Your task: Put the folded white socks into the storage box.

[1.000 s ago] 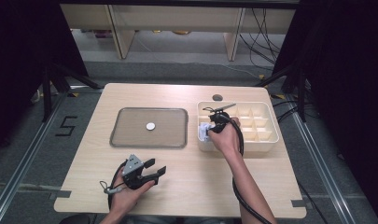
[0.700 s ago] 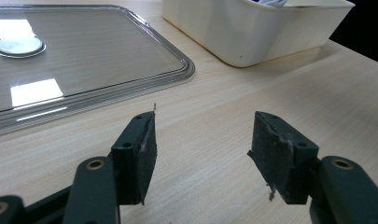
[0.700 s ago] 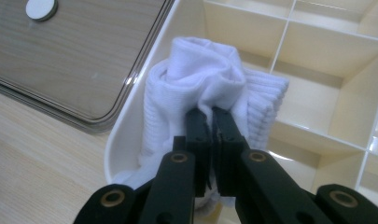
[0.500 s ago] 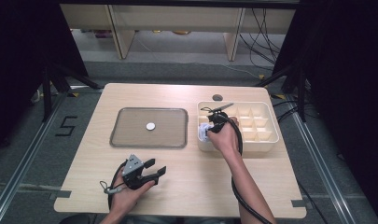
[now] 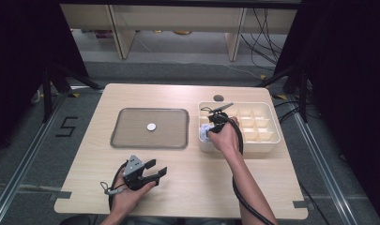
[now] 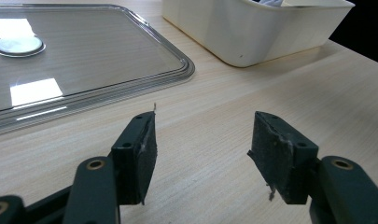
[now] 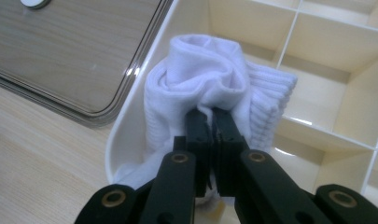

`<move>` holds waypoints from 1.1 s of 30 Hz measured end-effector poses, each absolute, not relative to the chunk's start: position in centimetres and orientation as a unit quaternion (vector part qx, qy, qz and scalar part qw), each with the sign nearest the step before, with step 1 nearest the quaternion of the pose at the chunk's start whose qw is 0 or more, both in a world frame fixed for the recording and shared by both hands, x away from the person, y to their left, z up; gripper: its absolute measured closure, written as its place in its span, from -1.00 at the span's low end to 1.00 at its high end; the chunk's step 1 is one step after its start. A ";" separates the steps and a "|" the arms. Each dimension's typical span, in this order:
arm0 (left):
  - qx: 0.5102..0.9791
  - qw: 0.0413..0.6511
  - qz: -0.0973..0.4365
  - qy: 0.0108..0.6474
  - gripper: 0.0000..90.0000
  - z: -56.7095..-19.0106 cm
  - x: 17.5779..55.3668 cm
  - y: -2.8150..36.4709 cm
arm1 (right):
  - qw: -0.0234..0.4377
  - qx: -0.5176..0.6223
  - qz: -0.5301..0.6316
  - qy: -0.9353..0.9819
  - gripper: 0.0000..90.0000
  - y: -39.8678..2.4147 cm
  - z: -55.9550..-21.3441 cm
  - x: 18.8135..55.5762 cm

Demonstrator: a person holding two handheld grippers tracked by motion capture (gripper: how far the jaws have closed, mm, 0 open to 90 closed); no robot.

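1. The wooden table carries everything: a clear tray at centre-left and a white divided organiser box at the right
2. The tray holds one small round white disc and nothing else that I can make out; in the left gripper view the disc sits near the tray's far end
3. The organiser's compartments look bare apart from its near-left corner cell, where a white sock is bunched up, half inside the cell and half over the wall on the tray side
4. The right gripper reaches into that corner cell – its jaws are clamped tight on a fold of the sock, as the right gripper view shows
5. The left gripper rests low near the front edge of the table, jaws spread wide with nothing between them, pointing towards the tray and the box
6. Progress, as I judge it: the sock is gripped, but it is neither clear of the box nor settled flat in the cell – so whichever way it is going, the carrying or tucking is left to do, and then the release
7. Against the earlier frames nothing differs: both hands, the sock, the disc and the tray sit where they did
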State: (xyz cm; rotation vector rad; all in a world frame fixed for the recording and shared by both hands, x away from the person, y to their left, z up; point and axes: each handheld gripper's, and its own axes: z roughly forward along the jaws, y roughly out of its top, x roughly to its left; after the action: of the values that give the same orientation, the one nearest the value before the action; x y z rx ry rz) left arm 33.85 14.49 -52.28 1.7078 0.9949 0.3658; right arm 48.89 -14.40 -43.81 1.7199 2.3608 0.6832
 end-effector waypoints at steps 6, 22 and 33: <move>0.717 0.536 0.154 0.418 -0.12 -52.3 33.8 14.5 | 0.063 0.576 0.224 0.784 0.94 -14.3 -43.9 49.0; 0.716 0.537 0.153 0.418 -0.12 -52.3 33.8 14.5 | 0.051 0.566 0.189 0.801 0.95 -13.7 -44.7 49.5; 0.717 0.537 0.154 0.417 -0.11 -52.3 33.8 14.5 | 0.045 0.560 0.183 0.807 0.95 -13.7 -45.2 49.6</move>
State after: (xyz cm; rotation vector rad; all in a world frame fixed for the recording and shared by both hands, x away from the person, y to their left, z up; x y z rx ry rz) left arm 33.81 14.46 -52.29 1.7069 0.9926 0.3654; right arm 49.65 -13.67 -45.17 1.7113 2.4640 0.5596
